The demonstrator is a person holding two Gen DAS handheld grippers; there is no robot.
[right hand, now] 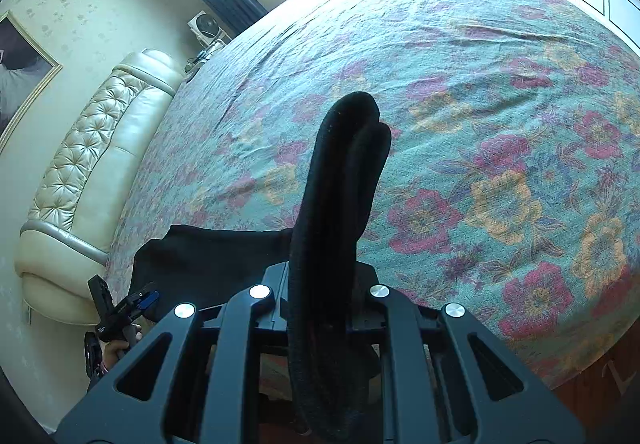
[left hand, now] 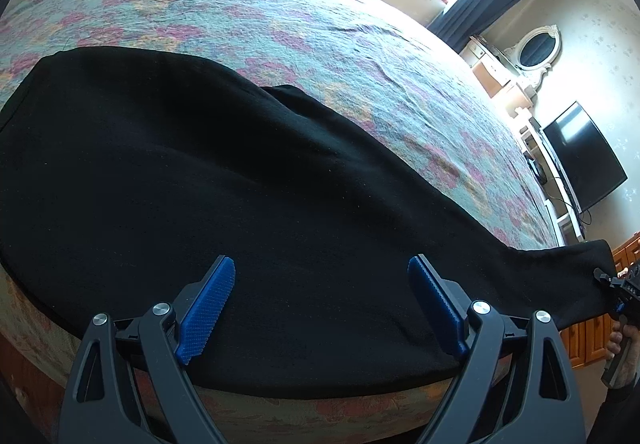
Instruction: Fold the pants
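Left wrist view: black pants [left hand: 240,184] spread flat along the near edge of the bed [left hand: 320,24], narrow leg end trailing to 3 o'clock, where the right gripper [left hand: 612,284] pinches it. Left gripper [left hand: 320,284] hovers over the wide end, jaws wide apart, blue pads [left hand: 206,308] off the cloth, nothing held. TV [left hand: 584,156] and oval mirror [left hand: 538,46] show only here.

Right wrist view: right gripper clamped on the bunched leg end, fabric standing up toward 12 o'clock; pads hidden by cloth. Left gripper appears at 8 o'clock beside the headboard [right hand: 100,148].
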